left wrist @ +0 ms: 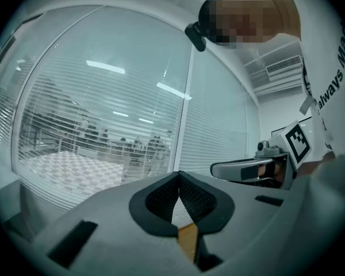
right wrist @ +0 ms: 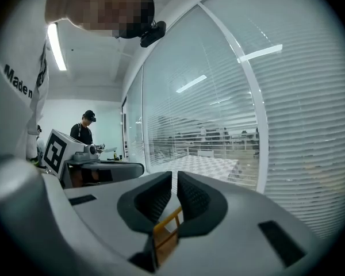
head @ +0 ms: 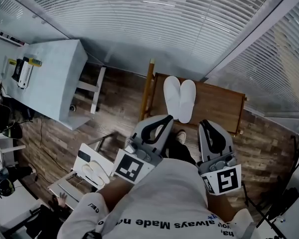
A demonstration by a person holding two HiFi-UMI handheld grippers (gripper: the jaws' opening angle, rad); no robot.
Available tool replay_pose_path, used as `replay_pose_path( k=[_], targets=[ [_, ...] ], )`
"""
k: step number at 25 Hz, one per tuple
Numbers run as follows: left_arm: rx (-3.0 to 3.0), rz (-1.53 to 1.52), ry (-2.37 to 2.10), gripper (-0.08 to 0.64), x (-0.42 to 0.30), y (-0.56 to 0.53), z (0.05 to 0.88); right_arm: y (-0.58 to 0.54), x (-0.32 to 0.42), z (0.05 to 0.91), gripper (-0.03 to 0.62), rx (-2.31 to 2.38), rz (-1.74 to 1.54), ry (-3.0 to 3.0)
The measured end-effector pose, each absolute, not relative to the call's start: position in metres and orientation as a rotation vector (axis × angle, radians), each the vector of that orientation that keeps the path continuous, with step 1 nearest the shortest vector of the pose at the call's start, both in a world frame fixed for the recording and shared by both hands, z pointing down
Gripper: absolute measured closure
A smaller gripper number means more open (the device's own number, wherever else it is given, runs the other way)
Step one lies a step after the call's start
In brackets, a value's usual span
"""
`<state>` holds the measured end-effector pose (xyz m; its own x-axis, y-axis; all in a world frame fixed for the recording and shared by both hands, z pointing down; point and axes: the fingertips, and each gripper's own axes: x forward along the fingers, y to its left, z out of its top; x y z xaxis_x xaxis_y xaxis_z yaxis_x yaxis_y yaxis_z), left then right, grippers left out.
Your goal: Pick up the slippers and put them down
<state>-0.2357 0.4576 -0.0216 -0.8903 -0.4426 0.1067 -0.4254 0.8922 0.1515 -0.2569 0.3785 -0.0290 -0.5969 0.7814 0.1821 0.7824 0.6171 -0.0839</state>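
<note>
White slippers (head: 179,98) lie paired at the table's (head: 220,105) left end; they look light, soft and floppy, so pinch the near heel rims. Left gripper (head: 163,119) and right gripper (head: 207,124) hover short of the table, jaws pressed together, empty.

2 white slippers (head: 179,98), touching, on wooden table (head: 219,106)

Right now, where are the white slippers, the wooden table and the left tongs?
white slippers (head: 173,96): head view, middle of one slipper.
wooden table (head: 217,106): head view, bare top.
left tongs (left wrist: 179,177): left gripper view, where the tips meet.
</note>
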Motion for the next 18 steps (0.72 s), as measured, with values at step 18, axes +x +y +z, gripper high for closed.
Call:
replay_pose_path(
  k=[18],
  targets=[
    [0.645, -0.189, -2.832, 0.548, -0.248, 0.462, 0.08, 0.38, -0.258, 0.109, 0.525, -1.165, 0.031, -2.438]
  ],
)
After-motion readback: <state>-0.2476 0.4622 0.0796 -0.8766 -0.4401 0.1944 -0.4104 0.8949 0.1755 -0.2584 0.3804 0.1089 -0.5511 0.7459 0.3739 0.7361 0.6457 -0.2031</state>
